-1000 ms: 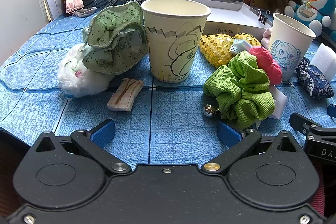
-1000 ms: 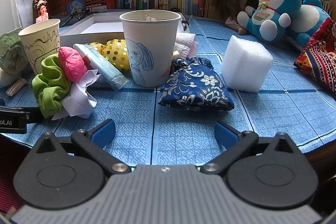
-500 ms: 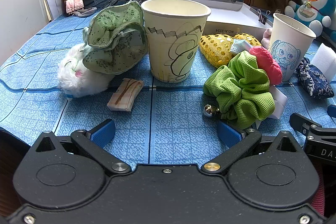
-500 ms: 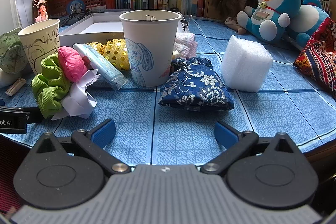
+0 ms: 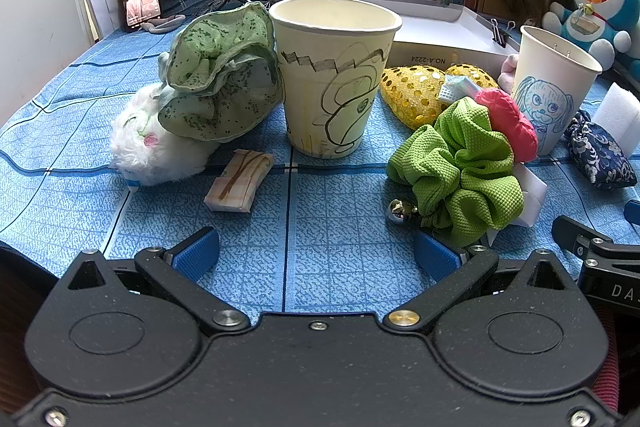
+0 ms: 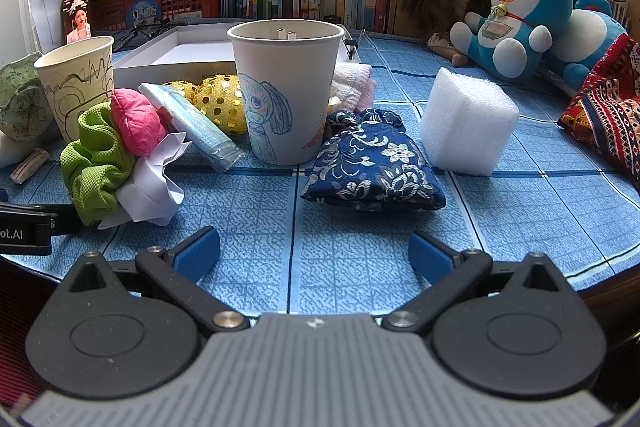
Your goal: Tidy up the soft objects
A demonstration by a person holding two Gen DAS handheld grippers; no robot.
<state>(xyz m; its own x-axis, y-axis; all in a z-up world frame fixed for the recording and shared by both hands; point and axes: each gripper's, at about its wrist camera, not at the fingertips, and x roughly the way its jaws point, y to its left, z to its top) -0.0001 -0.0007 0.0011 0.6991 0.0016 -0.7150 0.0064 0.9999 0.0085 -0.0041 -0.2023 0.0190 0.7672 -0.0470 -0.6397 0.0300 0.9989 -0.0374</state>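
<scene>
Tongs: left tongs (image 5: 316,251) and right tongs (image 6: 314,249) both sit low at the near edge of the blue cloth (image 5: 340,227), spread wide, with nothing between their blue tips.
Why open: my guess is they are ready to pick a first soft thing.
Left tongs, ahead: cream cup (image 5: 334,75) stands straight in front, mouth up, likely a place to drop things in.
Left tongs, ahead-right: green scrunchie (image 5: 460,183) lies close to the right tip, with a pink puff (image 5: 506,123) leaning on top.
Left tongs, ahead-left: white fluffy toy (image 5: 148,151) lies under a pale green cloth (image 5: 216,83); a small wrapped bar (image 5: 239,181) is nearer.
Right tongs, ahead: white cup (image 6: 286,91) stands in front; dark blue pouch (image 6: 372,163) touches it, just right of middle.
Right tongs, farther right: white foam block (image 6: 466,127) sits alone.
Task so far: nothing looks sorted yet.
</scene>
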